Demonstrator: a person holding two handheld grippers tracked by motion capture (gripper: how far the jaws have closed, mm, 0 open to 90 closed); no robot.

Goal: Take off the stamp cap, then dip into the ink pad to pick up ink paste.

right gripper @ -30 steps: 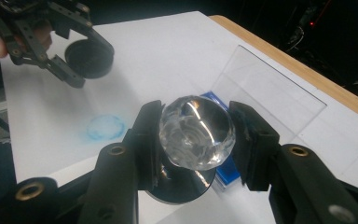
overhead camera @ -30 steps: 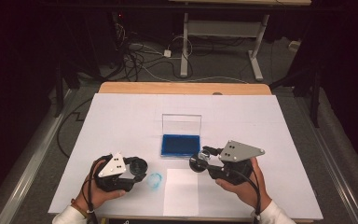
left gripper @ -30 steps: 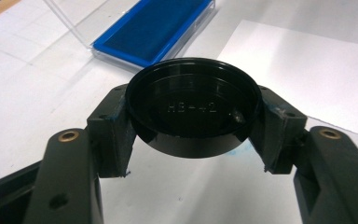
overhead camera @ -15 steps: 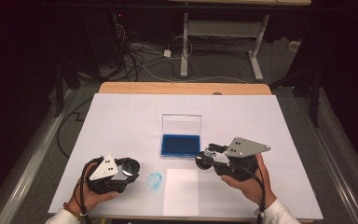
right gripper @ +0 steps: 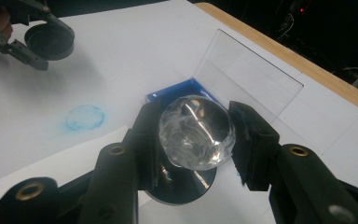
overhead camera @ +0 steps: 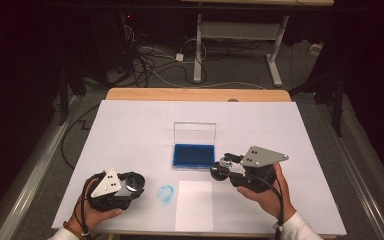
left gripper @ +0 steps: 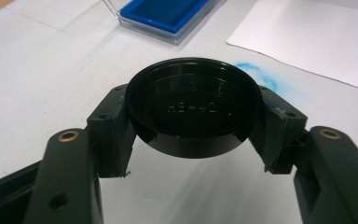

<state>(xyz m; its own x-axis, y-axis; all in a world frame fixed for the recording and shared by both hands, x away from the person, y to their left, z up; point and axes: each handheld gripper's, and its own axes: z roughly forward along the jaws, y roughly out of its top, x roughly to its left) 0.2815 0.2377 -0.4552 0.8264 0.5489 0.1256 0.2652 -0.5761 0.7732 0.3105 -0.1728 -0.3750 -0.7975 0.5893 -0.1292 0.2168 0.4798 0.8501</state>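
So my right gripper (right gripper: 193, 140) had its fingers clamped on the stamp's clear knob (right gripper: 196, 131), hovering just at 4 o'clock of the blue ink pad (overhead camera: 193, 155). My left gripper (left gripper: 193, 126) pinched the black cap (left gripper: 193, 105) tight, down at 7 o'clock. I figured the trick was lowering the stamp flat onto the pad, no tilt, cap parked clear of the paper sheet (overhead camera: 194, 205).

The bench (overhead camera: 130, 130) was viewed from above the near edge, forward and down, with the floor beyond taken in. The left hand-held gripper (left gripper: 193, 135) was filmed at close range along its own jaws, low over the bench top. The right hand-held gripper (right gripper: 196, 135) was filmed likewise. The blue ink pad (overhead camera: 194, 155) and the blue smudge (overhead camera: 165, 192) were shared by all three views.
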